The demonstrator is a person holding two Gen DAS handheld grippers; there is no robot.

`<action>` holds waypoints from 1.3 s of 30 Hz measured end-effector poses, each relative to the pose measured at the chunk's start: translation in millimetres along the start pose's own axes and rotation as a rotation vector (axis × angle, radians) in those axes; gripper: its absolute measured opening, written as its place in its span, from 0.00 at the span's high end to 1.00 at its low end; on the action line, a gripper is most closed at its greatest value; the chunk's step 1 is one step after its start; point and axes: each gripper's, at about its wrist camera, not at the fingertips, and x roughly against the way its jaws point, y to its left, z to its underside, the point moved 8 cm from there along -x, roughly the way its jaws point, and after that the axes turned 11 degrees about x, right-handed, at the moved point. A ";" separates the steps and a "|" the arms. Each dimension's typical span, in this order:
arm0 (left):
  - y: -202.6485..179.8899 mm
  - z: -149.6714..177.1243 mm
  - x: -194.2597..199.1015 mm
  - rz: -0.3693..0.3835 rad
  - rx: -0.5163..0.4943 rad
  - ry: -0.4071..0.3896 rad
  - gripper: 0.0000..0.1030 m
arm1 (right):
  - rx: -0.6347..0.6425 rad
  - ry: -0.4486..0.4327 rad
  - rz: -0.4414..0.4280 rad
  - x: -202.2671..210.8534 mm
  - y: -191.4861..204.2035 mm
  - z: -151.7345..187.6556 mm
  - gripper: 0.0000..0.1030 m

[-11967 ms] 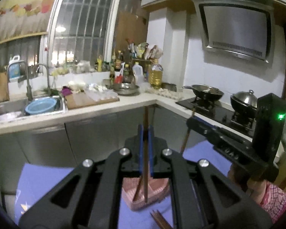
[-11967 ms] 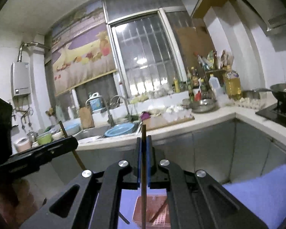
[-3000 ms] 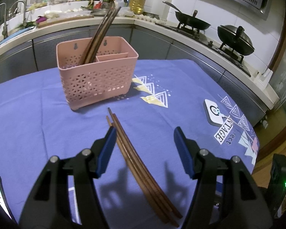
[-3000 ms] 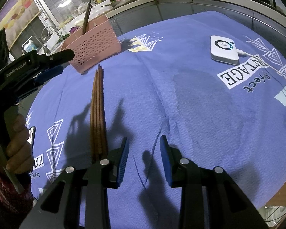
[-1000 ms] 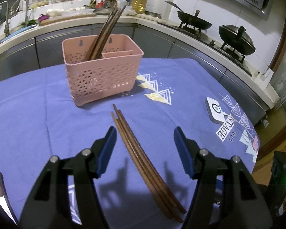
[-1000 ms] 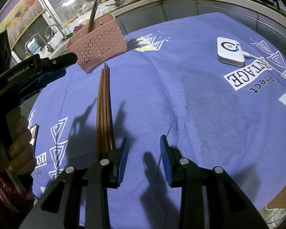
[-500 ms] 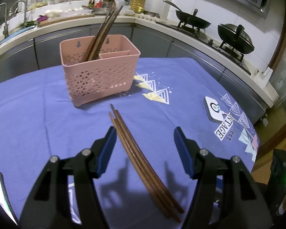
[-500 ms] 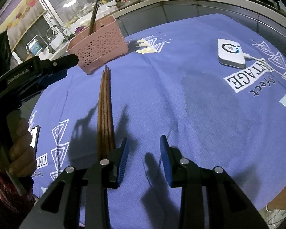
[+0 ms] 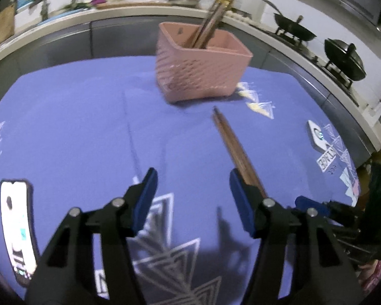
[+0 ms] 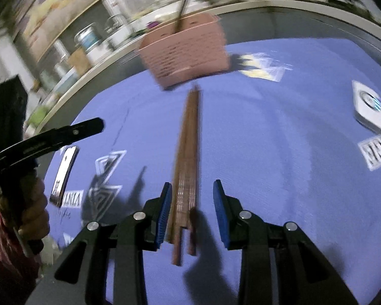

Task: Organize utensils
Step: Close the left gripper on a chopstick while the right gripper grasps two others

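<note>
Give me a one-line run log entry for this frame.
stage: reaching for loose chopsticks | right gripper: open, straddling them | left gripper: open, empty, jaws just closing | pink basket: holds some chopsticks

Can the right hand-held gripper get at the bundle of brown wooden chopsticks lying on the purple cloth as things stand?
Probably yes: the right hand-held gripper is open, its jaws straddle the near ends of the brown wooden chopsticks, and nothing lies between.

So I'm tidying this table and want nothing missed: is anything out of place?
Yes. A bundle of loose chopsticks lies flat on the purple cloth, short of the pink holder, where other chopsticks already stand. The right gripper straddles their near ends, open. A phone also lies on the cloth.
</note>
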 end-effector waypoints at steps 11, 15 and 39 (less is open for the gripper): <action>-17.8 26.4 -17.4 0.042 -0.023 0.095 0.48 | 0.024 0.089 0.155 -29.7 -20.3 1.1 0.68; -36.6 28.3 -37.5 0.064 -0.032 0.136 0.48 | -0.072 0.044 0.117 -18.2 -41.1 1.0 0.68; -55.6 37.0 -75.3 -0.171 -0.077 0.180 0.73 | 0.009 -0.009 0.011 -14.0 -33.8 -1.0 0.68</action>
